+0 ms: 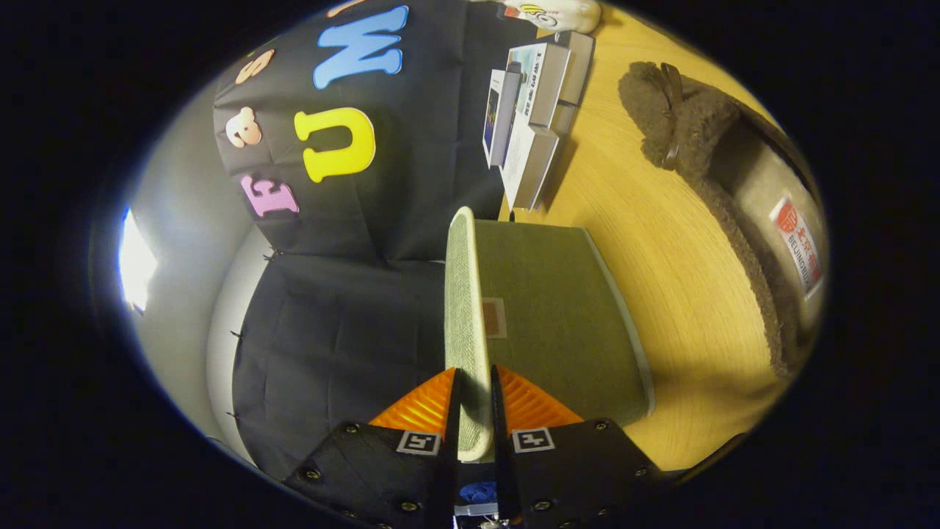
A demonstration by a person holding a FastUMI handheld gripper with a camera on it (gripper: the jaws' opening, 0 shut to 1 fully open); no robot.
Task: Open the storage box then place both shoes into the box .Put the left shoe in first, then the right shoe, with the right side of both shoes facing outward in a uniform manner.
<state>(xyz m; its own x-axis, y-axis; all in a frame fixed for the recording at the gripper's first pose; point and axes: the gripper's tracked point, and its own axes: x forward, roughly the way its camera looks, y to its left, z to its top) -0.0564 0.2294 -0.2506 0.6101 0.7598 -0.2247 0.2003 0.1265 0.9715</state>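
The green fabric storage box (565, 323) sat on the pale wooden desk (661, 250), its thin fabric lid (464, 308) lifted on edge. The tongs (474, 411), rolled sideways, were clamped narrowly on that lid. A brown fuzzy slipper (705, 147) lay well apart, beyond the box.

**Item count, view along the tool**

One tool (474, 411), its two fingers closed on the edge of one green fabric lid (464, 323); one green storage box (558, 323) beneath that lid; one brown fleece-lined shoe (734, 191) on one wooden counter (661, 294); about four small cartons (532, 110) clustered beyond the box, exact number uncertain where they overlap; one white soft toy (558, 15), partly seen, beyond the cartons.
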